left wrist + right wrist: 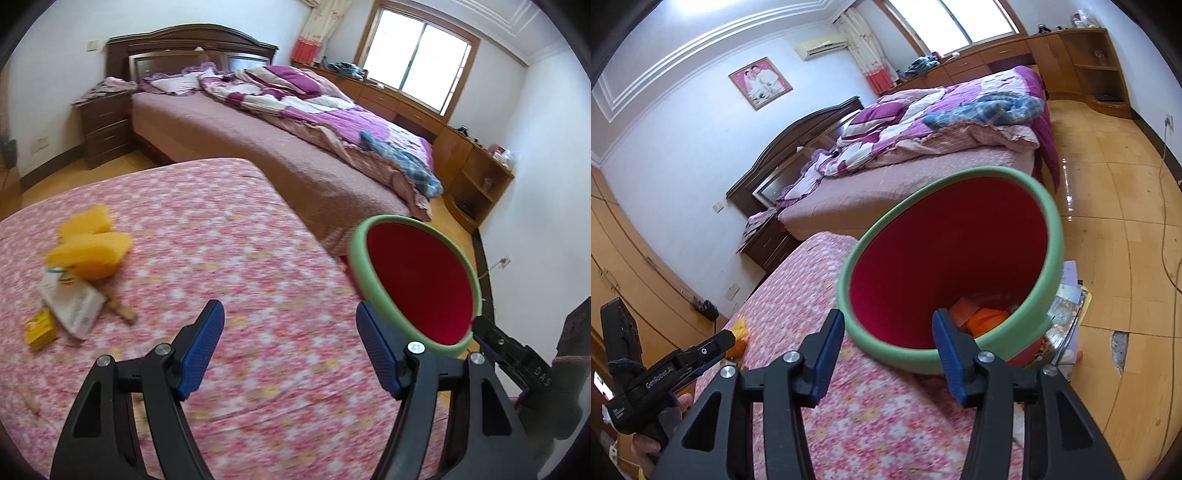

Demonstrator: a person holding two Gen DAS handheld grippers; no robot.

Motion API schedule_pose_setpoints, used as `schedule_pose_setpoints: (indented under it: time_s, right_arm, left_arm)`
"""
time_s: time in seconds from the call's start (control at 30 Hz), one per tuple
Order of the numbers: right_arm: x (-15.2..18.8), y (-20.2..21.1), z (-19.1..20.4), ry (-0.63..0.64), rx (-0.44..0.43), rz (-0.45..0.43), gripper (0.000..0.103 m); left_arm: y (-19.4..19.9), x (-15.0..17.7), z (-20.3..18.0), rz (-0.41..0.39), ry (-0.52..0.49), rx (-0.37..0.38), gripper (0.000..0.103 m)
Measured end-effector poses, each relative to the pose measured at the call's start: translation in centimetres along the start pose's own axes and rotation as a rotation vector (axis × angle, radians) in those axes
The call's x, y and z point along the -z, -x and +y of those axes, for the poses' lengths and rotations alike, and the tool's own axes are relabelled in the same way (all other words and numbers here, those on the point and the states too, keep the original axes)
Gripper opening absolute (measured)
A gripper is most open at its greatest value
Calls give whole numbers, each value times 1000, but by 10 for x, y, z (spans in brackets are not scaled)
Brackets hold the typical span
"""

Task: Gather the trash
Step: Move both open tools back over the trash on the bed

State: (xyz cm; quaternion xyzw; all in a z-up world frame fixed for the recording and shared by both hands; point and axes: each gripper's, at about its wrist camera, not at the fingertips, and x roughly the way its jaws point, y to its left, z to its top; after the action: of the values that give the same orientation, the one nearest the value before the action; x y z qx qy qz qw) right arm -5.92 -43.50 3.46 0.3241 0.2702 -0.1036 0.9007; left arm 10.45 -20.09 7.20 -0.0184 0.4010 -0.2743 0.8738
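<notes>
A red bin with a green rim (1049, 236) stands tilted at the right edge of the pink floral table (871, 417), and orange scraps (986, 317) lie in its bottom. My right gripper (887, 314) is open over the bin's near rim, its pads pressing on nothing. My left gripper (289, 305) hangs open and empty above the table (236, 236), with the bin (417, 280) just to its right. Left of it lie yellow sponges (92, 243), a white packet (72, 302), a small yellow box (38, 328) and a wooden stick (122, 312).
A large bed (280, 147) with a purple quilt stands beyond the table, with a dark nightstand (105, 125) to its left. Magazines (1067, 314) are stacked on the wooden floor beside the bin. A cable (1165, 236) trails along the floor at right.
</notes>
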Motion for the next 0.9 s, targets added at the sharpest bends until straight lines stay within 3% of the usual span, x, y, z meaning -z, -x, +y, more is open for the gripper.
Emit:
schedule_pose_setpoints:
  time_s: [0.13,0.53,0.9]
  right_arm:
    - [7,-3,15,22,-18,32,55]
    - [21,-17,46,59,-30,95,57]
    - [30,-28,63,88,-7,138,58]
  left_arm:
    - [8,2,28,10,28,-36,73]
    - [22,6,134,39,52,-285,73]
    - [3,10,209,139,68,-368,73]
